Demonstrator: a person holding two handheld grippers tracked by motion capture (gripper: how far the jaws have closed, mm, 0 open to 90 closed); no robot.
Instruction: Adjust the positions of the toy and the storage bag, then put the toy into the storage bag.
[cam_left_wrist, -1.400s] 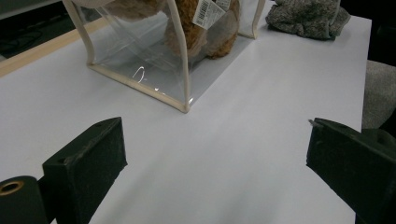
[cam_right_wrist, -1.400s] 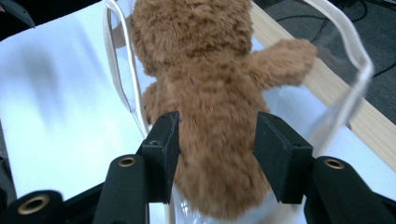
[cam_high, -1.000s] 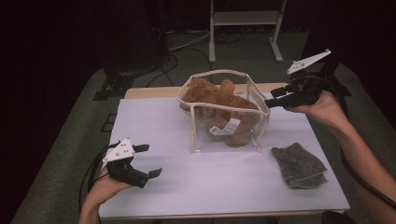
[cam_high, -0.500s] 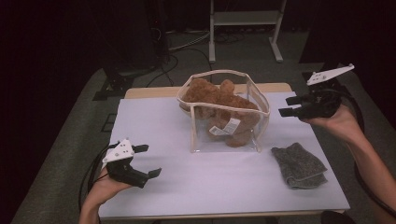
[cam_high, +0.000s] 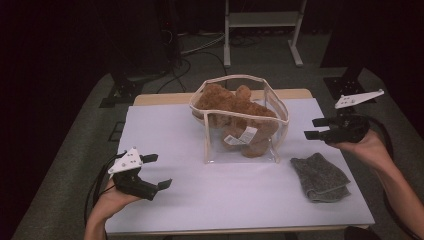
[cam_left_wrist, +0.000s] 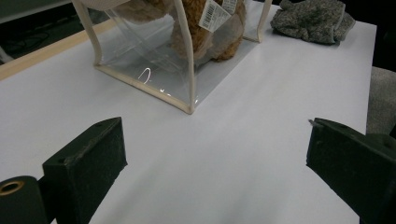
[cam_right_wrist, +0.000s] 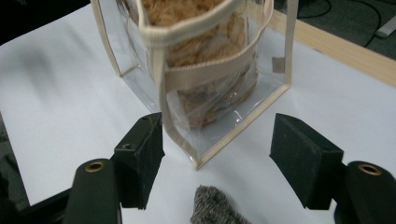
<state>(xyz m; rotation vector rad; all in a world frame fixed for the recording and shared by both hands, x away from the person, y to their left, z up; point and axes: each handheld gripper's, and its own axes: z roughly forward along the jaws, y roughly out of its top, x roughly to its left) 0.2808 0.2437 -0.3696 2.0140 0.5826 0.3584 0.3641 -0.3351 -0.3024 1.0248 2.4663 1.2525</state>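
- 2 grippers, left gripper (cam_high: 159, 171) and right gripper (cam_high: 315, 128), both wide open, empty.
- Clear bag (cam_high: 240, 145): light, floppy, slick; grasp its webbing rim.
- Grey cloth (cam_high: 320, 176) right of bag: soft.

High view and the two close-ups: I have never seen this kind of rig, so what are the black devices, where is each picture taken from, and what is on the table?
No robot is here. A person holds a hand-held two-jaw clamp in each hand: the left gripper near the table's front left corner and the right gripper raised beside the table's right edge. The high view comes from a fixed camera above the person. Each close-up comes from a camera riding on one gripper, looking along its black jaws.

On the white table stands a clear bag with cream trim, holding a brown teddy bear with a white tag. A grey folded cloth lies to its right.

Both grippers have their jaws wide apart and hold nothing.
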